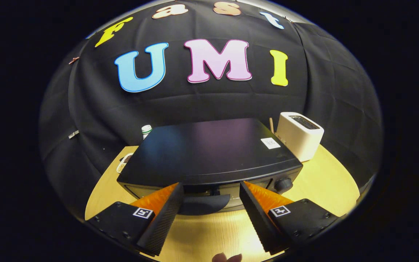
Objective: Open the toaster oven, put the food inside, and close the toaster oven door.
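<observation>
A black toaster oven (209,153) stands on the wooden table (326,182), seen from above its front. Its top is flat and dark with a small white sticker near the right corner. A round knob (283,185) sits at the right of its front face. The door handle (204,203) curves out low on the front, right between my fingertips. My gripper (211,189) is open, its fingers spread either side of the handle and not pressing on it. Whether the door is shut tight I cannot tell.
A white pop-up toaster (299,135) stands to the right behind the oven. A white bottle with a green cap (146,130) and a small dish (124,162) sit at the left behind it. Bare table lies in front of the oven.
</observation>
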A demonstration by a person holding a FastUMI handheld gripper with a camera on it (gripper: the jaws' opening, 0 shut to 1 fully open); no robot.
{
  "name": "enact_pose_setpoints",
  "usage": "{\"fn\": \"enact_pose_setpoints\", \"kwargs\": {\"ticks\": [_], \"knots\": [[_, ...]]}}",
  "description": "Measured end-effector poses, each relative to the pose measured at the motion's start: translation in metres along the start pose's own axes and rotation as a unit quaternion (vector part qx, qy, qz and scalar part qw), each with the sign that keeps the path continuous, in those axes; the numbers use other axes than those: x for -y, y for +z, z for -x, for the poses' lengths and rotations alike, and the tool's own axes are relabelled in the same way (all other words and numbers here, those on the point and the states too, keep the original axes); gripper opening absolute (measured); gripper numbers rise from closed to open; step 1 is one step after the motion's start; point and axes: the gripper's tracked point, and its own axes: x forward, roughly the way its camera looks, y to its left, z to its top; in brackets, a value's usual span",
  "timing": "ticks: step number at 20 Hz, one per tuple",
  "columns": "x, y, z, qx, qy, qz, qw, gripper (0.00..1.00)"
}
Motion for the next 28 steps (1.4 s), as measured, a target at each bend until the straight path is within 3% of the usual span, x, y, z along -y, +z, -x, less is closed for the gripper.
{"fn": "enact_pose_setpoints", "kwargs": {"ticks": [16,22,28], "knots": [[-0.022,0.007,0.000,0.018,-0.016,0.054,0.998,0.99],[-0.020,-0.002,-0.003,0.016,-0.007,0.042,0.999,0.98],[-0.018,-0.034,0.025,0.000,0.001,0.037,0.999,0.98]]}}
